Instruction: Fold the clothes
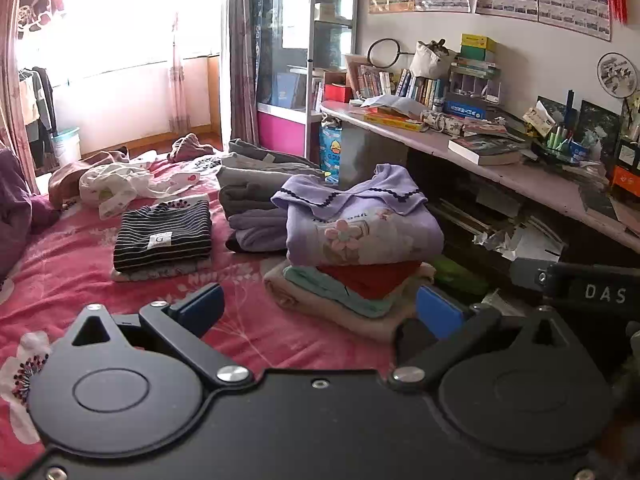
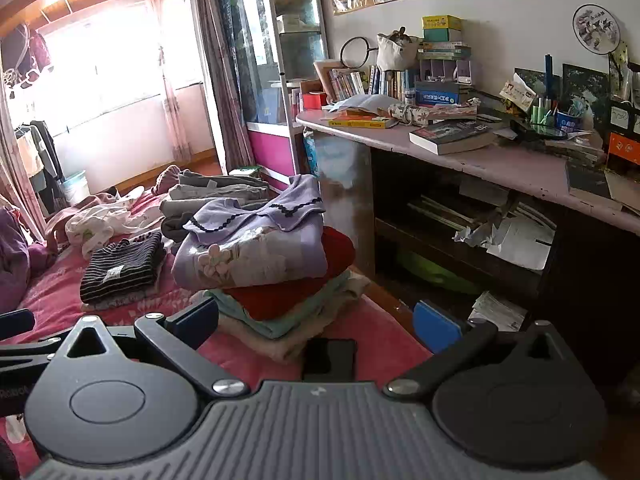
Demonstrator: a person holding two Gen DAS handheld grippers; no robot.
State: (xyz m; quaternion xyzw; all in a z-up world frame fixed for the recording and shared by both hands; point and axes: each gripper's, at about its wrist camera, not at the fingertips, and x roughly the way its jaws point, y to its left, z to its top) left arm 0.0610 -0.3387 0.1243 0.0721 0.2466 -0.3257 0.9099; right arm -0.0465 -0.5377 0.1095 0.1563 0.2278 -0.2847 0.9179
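Clothes lay in folded stacks on the bed's pink flowered cover (image 1: 72,264). Nearest the tongs stood a stack topped by a lilac top with a scalloped collar (image 1: 360,224), and beneath it lay a red piece (image 1: 372,280), a mint one and a beige one at the bottom. To its left sat a folded striped garment (image 1: 162,236) with a small white label, resting on something paler. Behind these was a grey and purple stack (image 1: 252,196), and farther back an unfolded white printed garment (image 1: 120,184) lay loose near the bed's far end.

Both pairs of tongs hung just above the cover, short of the lilac stack. The left tongs (image 1: 320,308) stood wide apart and held nothing; the right tongs (image 2: 316,316) were likewise spread and empty.

The left view showed more of the cover and the whole striped fold, and a dark bar lettered "DAS" at its right edge. The right view showed the stack's side toward the tabletop (image 2: 500,168), with the red layer bulging out, and a black block lying on the cover just before the tongs' body.

Books crowded the tabletop, and its shelf below held crumpled paper. What lay under the striped fold was hard to make out, and the window glare washed out the balcony beyond.
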